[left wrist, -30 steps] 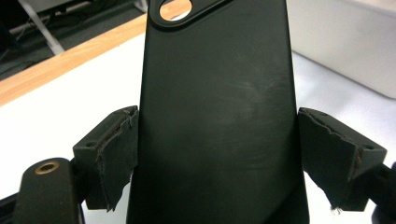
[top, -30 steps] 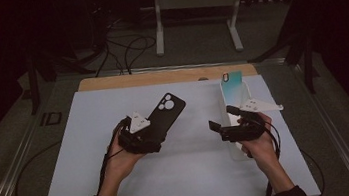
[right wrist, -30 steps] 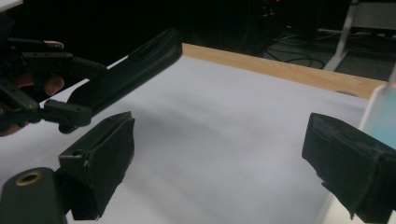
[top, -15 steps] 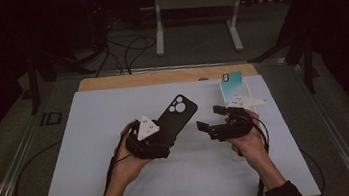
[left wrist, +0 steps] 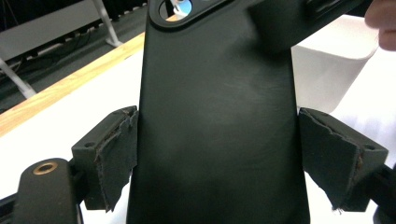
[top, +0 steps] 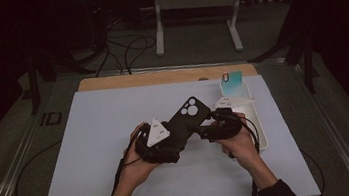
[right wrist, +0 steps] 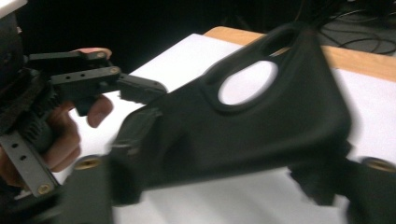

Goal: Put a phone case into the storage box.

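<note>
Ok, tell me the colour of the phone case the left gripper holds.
Matte black phone case; the left gripper view shows it best.

- My right gripper view smears the matte black phone case (right wrist: pixel 243 135), so I can't tell whether the pads press it.
- My left gripper view crops that case's top and bottom.

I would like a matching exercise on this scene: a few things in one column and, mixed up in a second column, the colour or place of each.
Things:
1. phone case
2. tray
3. wooden strip
4. left gripper

Descriptions:
a. white, on the right side of the table
b. along the far edge of the white board
c. black, with a camera cutout
d. fingers shut on the sides of the case

Pairs: 1-c, 2-a, 3-b, 4-d
</note>
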`<state>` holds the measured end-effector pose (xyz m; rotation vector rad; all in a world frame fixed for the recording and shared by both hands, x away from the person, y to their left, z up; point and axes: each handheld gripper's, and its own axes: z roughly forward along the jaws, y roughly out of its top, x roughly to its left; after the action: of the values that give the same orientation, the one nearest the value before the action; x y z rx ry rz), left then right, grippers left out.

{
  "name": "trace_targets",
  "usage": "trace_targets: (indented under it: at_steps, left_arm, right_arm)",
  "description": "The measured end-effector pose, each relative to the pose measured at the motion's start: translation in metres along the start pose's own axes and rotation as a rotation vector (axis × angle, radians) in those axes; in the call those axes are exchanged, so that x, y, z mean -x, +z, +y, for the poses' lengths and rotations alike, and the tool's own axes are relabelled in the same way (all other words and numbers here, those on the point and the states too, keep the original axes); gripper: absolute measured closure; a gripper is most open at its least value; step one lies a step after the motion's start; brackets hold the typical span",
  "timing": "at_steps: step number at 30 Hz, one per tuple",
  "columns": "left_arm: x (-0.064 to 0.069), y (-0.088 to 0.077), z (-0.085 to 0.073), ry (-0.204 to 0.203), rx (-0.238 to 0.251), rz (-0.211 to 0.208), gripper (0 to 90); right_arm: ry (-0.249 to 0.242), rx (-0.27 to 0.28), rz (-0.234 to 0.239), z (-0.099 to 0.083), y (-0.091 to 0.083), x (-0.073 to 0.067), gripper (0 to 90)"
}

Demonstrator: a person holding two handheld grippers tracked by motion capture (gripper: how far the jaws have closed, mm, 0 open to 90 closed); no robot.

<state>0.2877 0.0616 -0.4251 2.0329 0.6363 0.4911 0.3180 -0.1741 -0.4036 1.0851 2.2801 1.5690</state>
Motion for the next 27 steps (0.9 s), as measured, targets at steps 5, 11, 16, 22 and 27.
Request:
trace_targets:
  at_steps: [5,11,16,22,27]
  left_arm:
    - [0.0014,0.0009,0.0008,0.002,0.014,0.004,16.1]
    - [0.004,0.004,0.0001,0.002,0.012,-0.006,15.9]
    - [0.0079,0.0075,0.0006,0.012,0.006,-0.01,15.8]
    - [0.0098,0.0081,0.0,0.026,0.001,-0.005,15.5]
    - [0.0084,0.0087,-0.0008,0.016,0.0,-0.016,14.5]
  right_arm:
    - [0.027,0.0,0.034,-0.0002,0.0012,-0.0006,47.5]
    - [0.067,0.002,0.082,-0.0006,0.003,-0.0003,58.2]
    - [0.059,0.003,0.107,-0.0007,0.0056,-0.0042,69.3]
    - [0.034,0.011,0.129,0.0003,0.0046,-0.0079,78.4]
    - [0.027,0.008,0.13,0.0003,0.0057,-0.0096,80.1]
